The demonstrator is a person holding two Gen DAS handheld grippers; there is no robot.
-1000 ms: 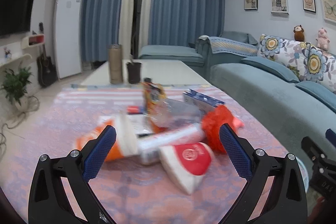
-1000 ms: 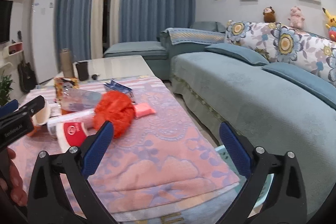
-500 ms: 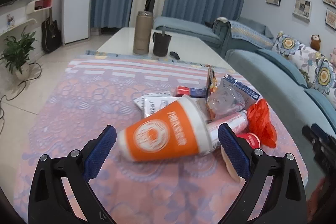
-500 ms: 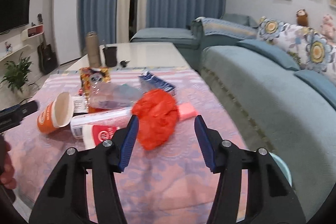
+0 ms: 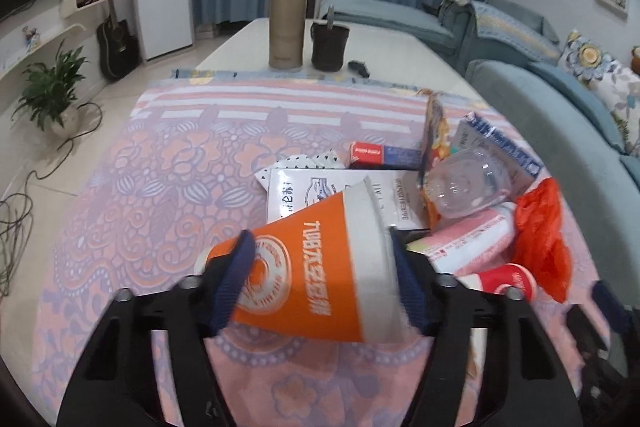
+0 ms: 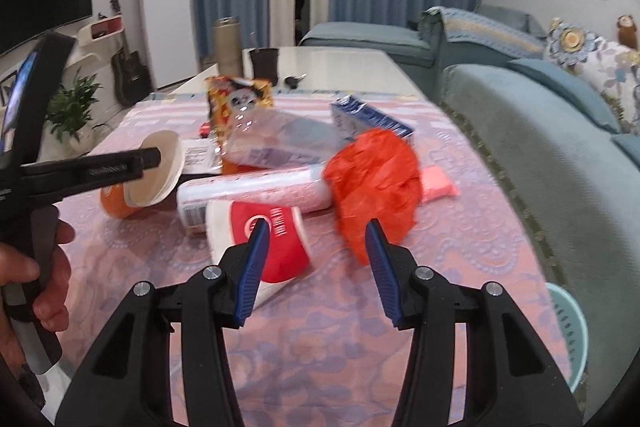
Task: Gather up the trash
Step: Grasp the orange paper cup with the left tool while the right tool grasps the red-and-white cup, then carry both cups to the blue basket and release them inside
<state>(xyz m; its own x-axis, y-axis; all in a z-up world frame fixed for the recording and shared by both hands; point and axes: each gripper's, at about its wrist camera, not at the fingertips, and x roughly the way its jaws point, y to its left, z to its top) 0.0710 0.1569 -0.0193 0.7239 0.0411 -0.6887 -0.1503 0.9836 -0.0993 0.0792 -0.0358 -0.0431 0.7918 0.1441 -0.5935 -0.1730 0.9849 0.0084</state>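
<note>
A heap of trash lies on the pink patterned tablecloth. My left gripper has its jaws closed around an orange and white paper cup lying on its side; the cup also shows in the right wrist view. My right gripper is partly open and empty, just in front of a crumpled red plastic bag and a red and white paper cup. A pink tube, a clear plastic bottle, a snack packet and a blue carton lie in the heap.
A tan flask and a dark cup stand on the bare far end of the table. A teal sofa runs along the right. A light blue basket stands on the floor between table and sofa.
My left gripper has moved in and closed on the orange cup. My right gripper has narrowed further and come nearer to the red bag and red cup.
</note>
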